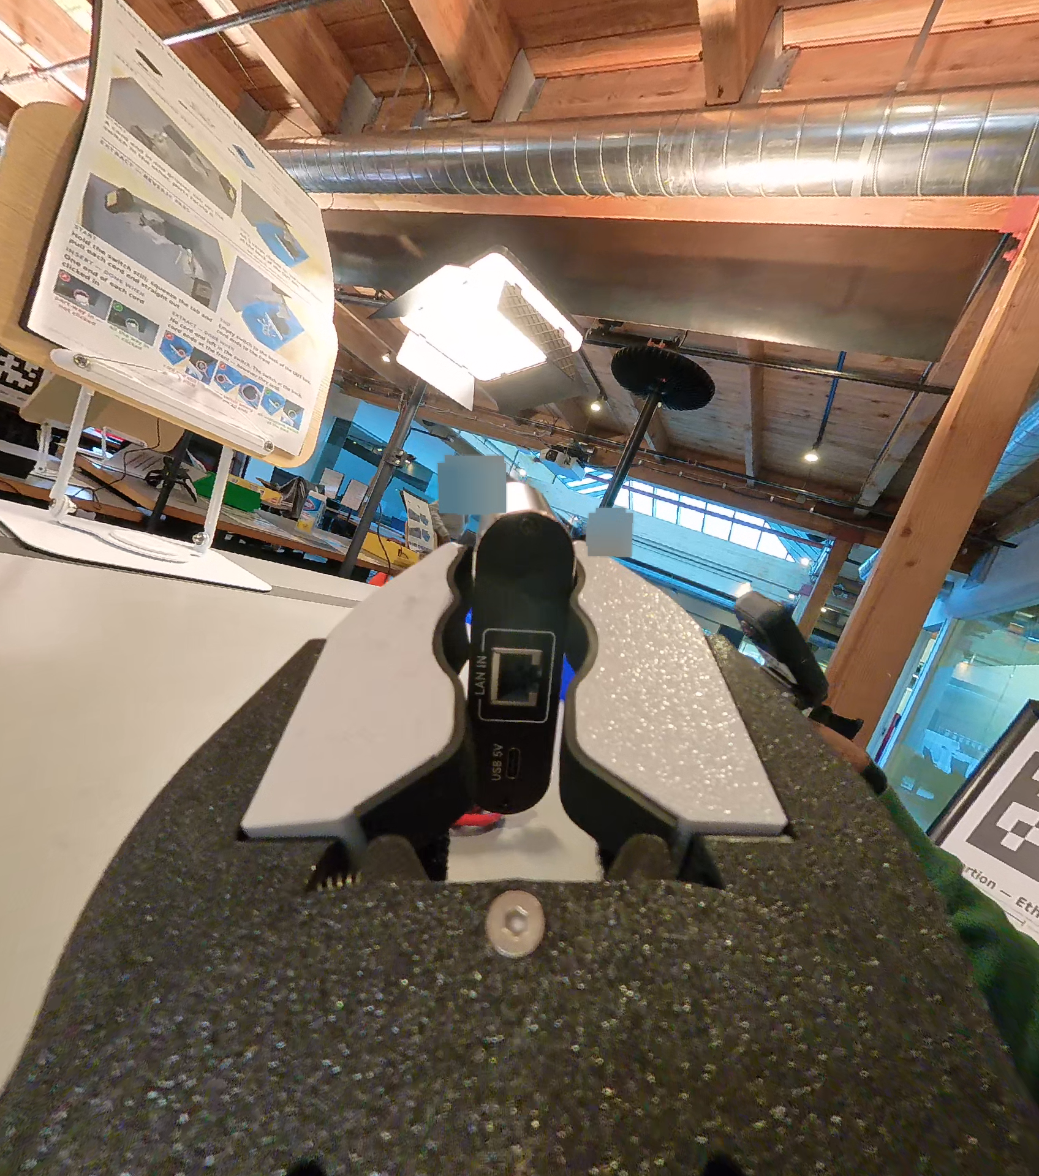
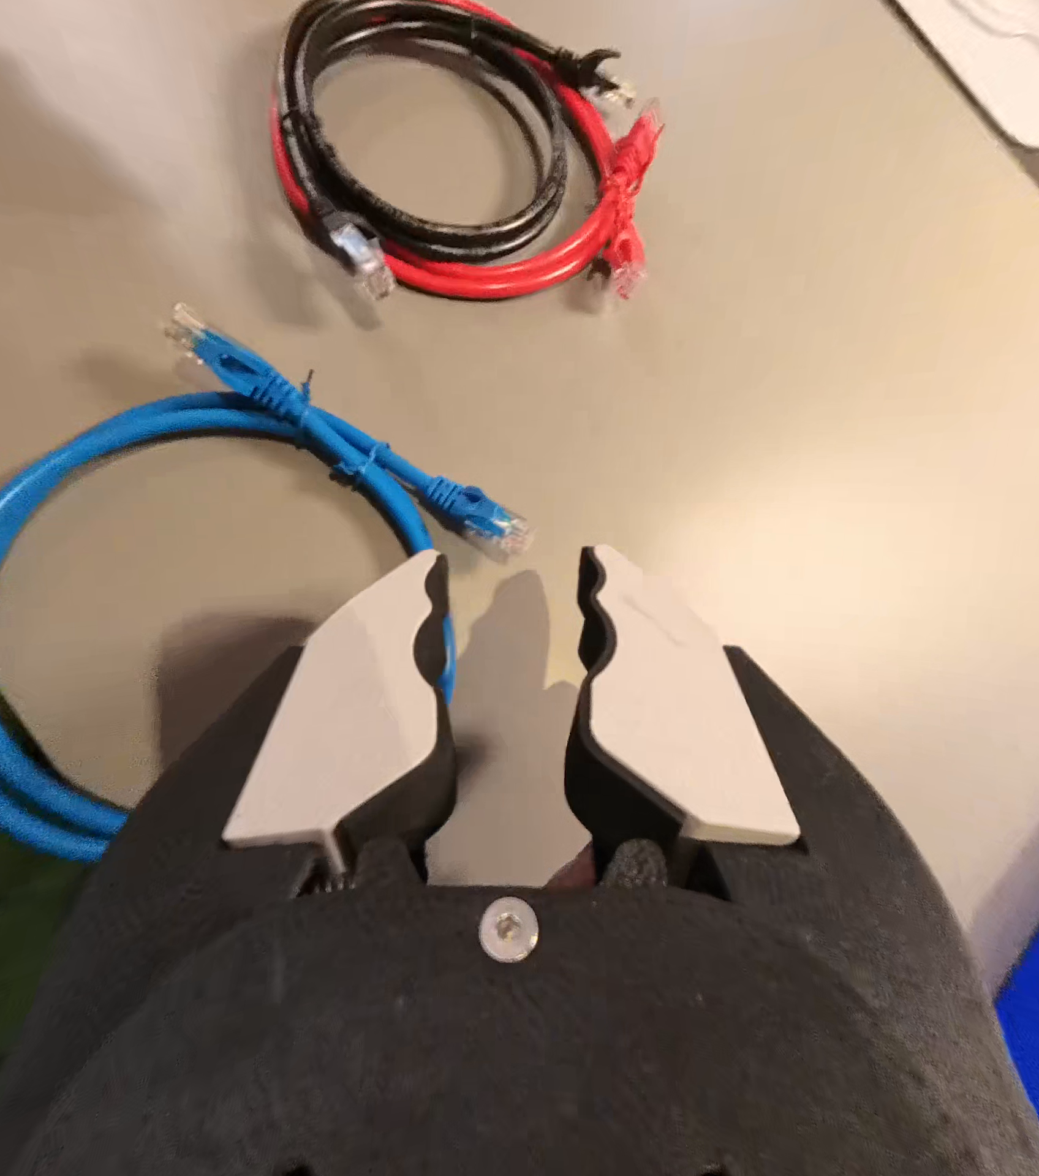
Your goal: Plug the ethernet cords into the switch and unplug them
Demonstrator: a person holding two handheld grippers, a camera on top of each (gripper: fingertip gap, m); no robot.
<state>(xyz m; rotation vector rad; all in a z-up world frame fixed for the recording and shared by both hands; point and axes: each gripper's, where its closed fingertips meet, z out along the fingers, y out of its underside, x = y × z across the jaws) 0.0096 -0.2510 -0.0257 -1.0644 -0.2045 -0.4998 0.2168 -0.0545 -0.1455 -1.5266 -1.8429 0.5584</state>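
Your left tongs (image 1: 517, 643) clamp the black switch (image 1: 518, 668), raised above the worktop (image 1: 90, 700). Your right tongs (image 2: 510, 566) hover parted and empty beside the blue cord (image 2: 90, 509); red cord (image 2: 504, 273) and black cord (image 2: 415, 223) lie coiled beyond.

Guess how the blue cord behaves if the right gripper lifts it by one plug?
The blue cord is a loose coil, so it would likely sag and dangle. Thin ties bind it only near the plugs, so the loops may stay together. It probably drags on the table.
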